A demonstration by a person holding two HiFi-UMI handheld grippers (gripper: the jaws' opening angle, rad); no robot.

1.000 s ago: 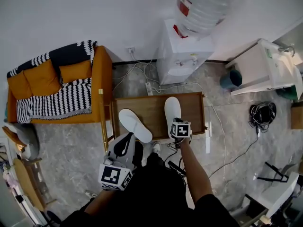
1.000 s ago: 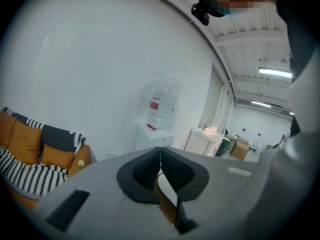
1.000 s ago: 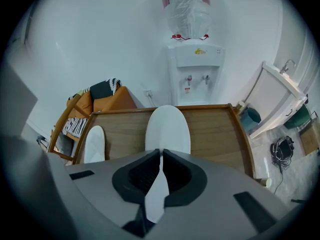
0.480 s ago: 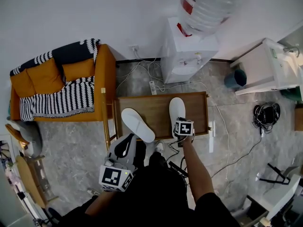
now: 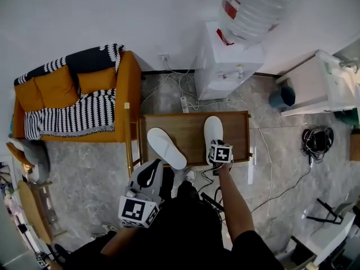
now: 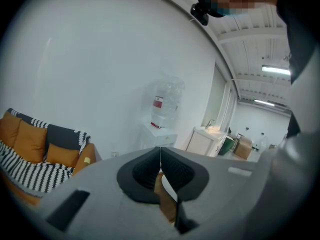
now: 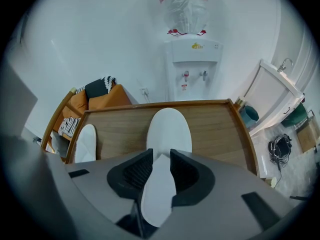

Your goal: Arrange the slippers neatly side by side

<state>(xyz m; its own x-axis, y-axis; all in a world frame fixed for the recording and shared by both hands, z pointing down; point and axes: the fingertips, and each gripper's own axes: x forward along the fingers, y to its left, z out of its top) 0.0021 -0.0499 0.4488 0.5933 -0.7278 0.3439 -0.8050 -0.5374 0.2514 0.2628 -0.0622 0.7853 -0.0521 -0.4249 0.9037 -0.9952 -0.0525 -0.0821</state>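
1. Moved since a second ago: right tongs (image 7: 161, 156) only. Jaws just eased apart and now spread, with the heel of the right slipper (image 7: 169, 129) lying loose between them, pads off it. Both slippers and the left tongs (image 6: 160, 154) in the same places as before.
2. Left tongs: pressed together, nothing pinched. Held low at 7 o'clock of the table (image 5: 185, 125), well apart from both slippers.
3. Right slipper: flat on the right half of the table, toe at 12 o'clock, square with the table's edges.
4. Left slipper (image 5: 166, 148): on the same table, at 9 o'clock of its mate, near but apart. Slanted, toe toward 10 to 11 o'clock, heel at the near edge; over the edge or not, hard to tell.
5. Step in hand, as judged: release of the right slipper, set straight. Pair not yet side by side.
6. Next move, as judged: grip on the slanted slipper, a clockwise turn until the toe sits at 12 o'clock, then a slide toward 3 o'clock to lie just beside its mate, heels level. Left tongs nearer for this, but to be opened first.
7. Containers:
   - Table, raised rim like a tray: two slippers, nothing else.
   - Water bottle (image 5: 256, 7), upended on a dispenser (image 5: 228, 61) at 12 o'clock of the table: clear, fill level not readable.
   - Blue bin (image 5: 281, 96) at 2 o'clock of the table: contents not visible.
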